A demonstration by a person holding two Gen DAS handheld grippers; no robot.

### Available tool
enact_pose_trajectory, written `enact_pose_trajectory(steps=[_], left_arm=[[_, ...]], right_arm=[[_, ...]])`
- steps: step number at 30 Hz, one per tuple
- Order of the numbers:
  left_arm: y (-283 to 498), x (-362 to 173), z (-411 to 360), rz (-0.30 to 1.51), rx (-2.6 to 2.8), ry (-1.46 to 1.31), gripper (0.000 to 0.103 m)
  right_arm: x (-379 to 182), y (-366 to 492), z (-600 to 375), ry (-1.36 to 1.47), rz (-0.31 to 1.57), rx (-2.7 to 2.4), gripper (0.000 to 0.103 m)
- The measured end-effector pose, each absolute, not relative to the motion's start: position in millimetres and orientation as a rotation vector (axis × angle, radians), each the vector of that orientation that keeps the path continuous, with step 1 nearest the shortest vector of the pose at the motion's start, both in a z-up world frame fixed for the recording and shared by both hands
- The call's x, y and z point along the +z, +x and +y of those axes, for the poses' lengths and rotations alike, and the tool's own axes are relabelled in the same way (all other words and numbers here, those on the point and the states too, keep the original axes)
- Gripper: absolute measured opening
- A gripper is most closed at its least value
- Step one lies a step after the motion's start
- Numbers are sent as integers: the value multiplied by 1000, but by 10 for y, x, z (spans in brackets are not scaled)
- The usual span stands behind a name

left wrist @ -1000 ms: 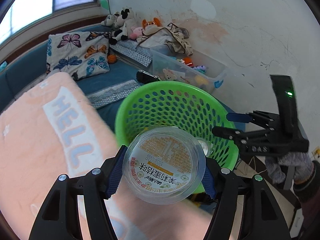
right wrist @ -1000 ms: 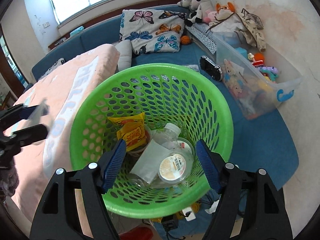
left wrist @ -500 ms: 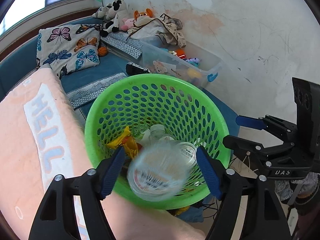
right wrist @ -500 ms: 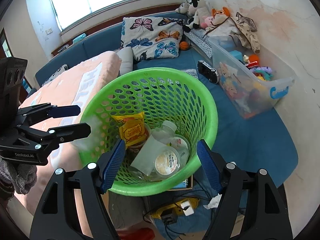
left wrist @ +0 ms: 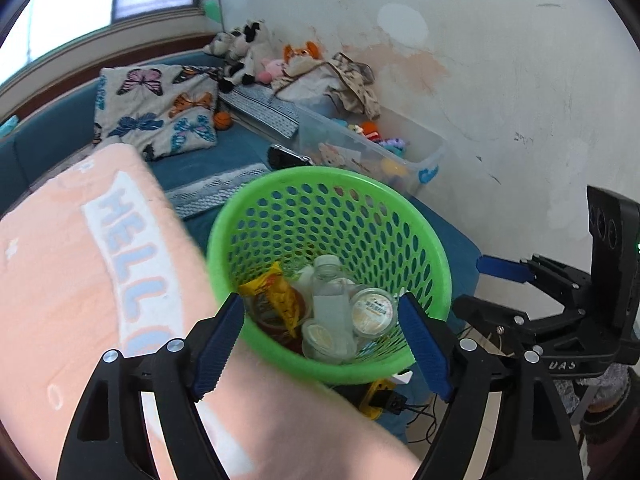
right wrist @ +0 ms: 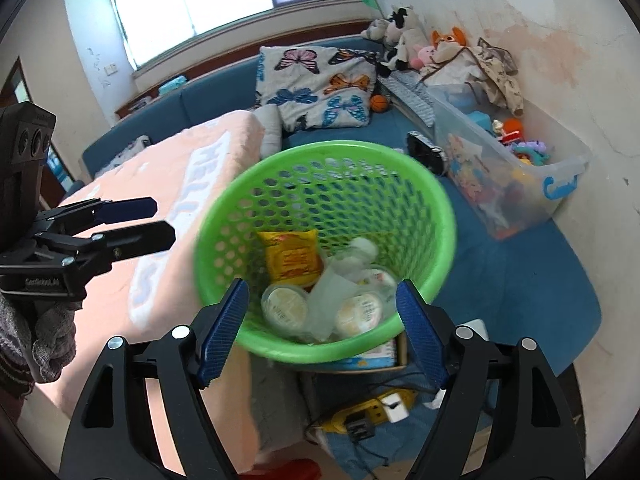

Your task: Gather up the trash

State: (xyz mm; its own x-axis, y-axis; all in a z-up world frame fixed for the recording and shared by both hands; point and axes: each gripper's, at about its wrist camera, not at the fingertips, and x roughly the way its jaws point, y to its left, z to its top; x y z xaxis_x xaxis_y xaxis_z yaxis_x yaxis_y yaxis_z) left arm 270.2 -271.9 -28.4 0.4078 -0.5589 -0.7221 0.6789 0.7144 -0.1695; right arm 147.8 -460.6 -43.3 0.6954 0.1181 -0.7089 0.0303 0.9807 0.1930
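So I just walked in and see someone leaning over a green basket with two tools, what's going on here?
A person is collecting trash with a handheld claw in each hand. Both hang over the green basket, which already holds a yellow snack wrapper, a clear plastic bottle and several round lidded cups. The left claw and the right claw are both empty, and their jaws are opening with nothing gripped between them.

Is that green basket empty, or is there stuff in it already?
Partly filled. The green basket holds a yellow wrapper, a clear bottle and round lidded cups at the bottom.
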Motion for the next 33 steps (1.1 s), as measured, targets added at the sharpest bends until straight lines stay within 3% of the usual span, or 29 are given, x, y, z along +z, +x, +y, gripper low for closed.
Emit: enact_pose_trajectory(steps=[12,33], left_arm=[[2257,-74,-1937,756,-656,118,92],[1440,23,-710,664,-419,38,96]], right_arm=[[-335,1202,-4029,172,773,72,86],[-162,683,-3209,110,700,75,95]])
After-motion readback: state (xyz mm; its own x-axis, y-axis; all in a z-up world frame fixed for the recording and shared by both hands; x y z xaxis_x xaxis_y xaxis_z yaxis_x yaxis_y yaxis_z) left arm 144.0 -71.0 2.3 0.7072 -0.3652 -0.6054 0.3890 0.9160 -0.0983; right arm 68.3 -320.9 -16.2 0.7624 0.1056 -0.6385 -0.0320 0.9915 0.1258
